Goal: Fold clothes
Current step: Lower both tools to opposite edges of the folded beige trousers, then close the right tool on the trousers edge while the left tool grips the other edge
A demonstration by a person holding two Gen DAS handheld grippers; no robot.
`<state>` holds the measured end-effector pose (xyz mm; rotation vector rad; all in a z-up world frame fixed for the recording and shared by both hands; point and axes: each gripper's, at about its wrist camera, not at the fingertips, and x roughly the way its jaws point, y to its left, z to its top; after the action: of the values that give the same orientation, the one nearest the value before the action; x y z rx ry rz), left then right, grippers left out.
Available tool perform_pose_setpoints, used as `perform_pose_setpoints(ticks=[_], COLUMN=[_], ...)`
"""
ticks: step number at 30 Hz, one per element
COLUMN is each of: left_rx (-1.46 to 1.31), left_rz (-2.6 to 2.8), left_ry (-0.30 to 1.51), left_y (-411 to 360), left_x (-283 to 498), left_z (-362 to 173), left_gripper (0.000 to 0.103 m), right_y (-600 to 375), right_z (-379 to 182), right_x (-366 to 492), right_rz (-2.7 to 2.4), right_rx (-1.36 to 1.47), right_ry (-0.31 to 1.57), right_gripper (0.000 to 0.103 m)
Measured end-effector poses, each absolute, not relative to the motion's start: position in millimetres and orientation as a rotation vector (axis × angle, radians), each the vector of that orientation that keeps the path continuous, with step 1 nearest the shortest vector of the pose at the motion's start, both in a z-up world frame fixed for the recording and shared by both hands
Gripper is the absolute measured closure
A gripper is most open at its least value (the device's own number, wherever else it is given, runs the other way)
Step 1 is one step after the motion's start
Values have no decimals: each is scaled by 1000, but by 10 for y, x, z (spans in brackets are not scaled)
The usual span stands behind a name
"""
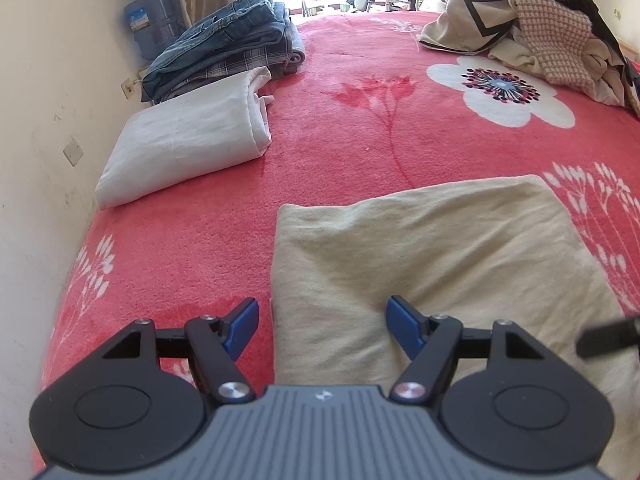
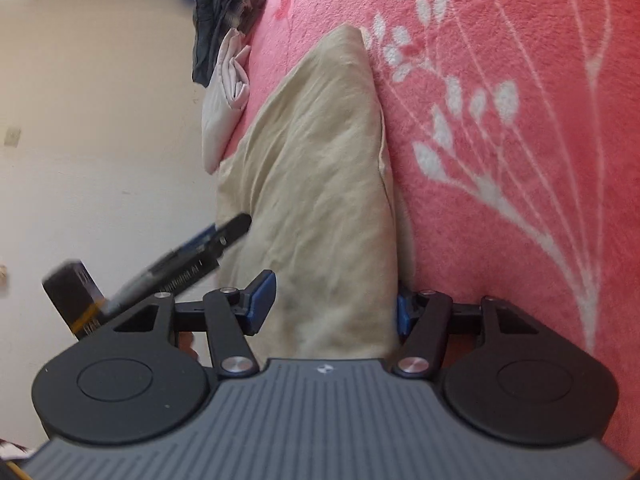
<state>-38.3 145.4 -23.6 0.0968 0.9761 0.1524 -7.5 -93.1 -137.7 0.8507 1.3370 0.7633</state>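
Note:
A folded beige garment (image 1: pixel 440 264) lies on the red flowered blanket (image 1: pixel 360 128) just ahead of me. My left gripper (image 1: pixel 324 326) hovers open over its near left corner: one blue finger is over the blanket, the other over the cloth. In the right wrist view, turned sideways, my right gripper (image 2: pixel 332 308) is open and straddles the near edge of the beige garment (image 2: pixel 320 184). One of its fingers (image 2: pixel 404 314) is tucked between cloth and blanket (image 2: pixel 520 120). The left gripper (image 2: pixel 192 256) shows blurred beside it.
A folded white garment (image 1: pixel 188 140) and a stack of jeans and plaid cloth (image 1: pixel 224 48) lie along the wall (image 1: pixel 40 120) at the left. A heap of unfolded clothes (image 1: pixel 540 32) sits at the far right. A blue water jug (image 1: pixel 150 20) stands in the corner.

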Motion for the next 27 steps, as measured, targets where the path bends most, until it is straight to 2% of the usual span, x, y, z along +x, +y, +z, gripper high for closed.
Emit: perform_pose_setpoints(ticks=[27], left_rx=[139], left_rz=[157], left_ry=[979], left_y=[1388], left_x=[-360], left_z=[-224], left_gripper=[31], right_y=[-840], right_z=[-1381], right_x=[-29], right_rz=[748], right_rx=[763], right_ry=[1294], right_gripper=[55])
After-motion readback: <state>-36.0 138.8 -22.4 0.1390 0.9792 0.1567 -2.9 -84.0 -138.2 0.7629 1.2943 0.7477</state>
